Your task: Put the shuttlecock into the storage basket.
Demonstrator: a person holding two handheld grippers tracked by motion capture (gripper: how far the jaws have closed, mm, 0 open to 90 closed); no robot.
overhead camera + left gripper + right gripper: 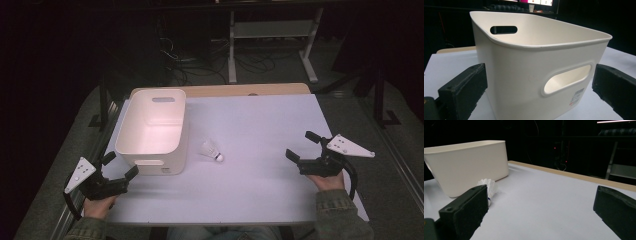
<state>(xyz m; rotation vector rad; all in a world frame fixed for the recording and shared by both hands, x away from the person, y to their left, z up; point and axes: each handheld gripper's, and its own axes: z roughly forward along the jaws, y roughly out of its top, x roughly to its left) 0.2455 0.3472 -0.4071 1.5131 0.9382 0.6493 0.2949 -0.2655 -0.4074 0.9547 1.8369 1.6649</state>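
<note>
- Your left gripper sits at the near left corner of the table, jaws spread wide with nothing between them. It's parked low, likely just a rest pose ahead of any reach.
- In the left gripper view the bin stands right ahead between the two black jaws, near handle slot facing you. The pads are not touching it, so no grip. That hand looks set to steady the bin if needed.
- Your right gripper is at the near right edge, jaws wide too, holding nothing. It points left across the table toward the middle, so I'd judge this hand is lined up for the pick.
- The shuttlecock lies on its side on the bare table, just right of the bin's near right corner, well apart from both grippers. The cork end points near and right, feathers toward the bin.
- In the right gripper view the shuttlecock peeks from behind the left jaw, with the bin just beyond it. It's off the centre line, so you'd need to swing a bit before closing.
- The bin stands upright on the left half, open top, nothing visible inside. Probably the drop spot, placed close so the carry is short.
- Far side: wooden table edge, then dark floor with cables.
</note>
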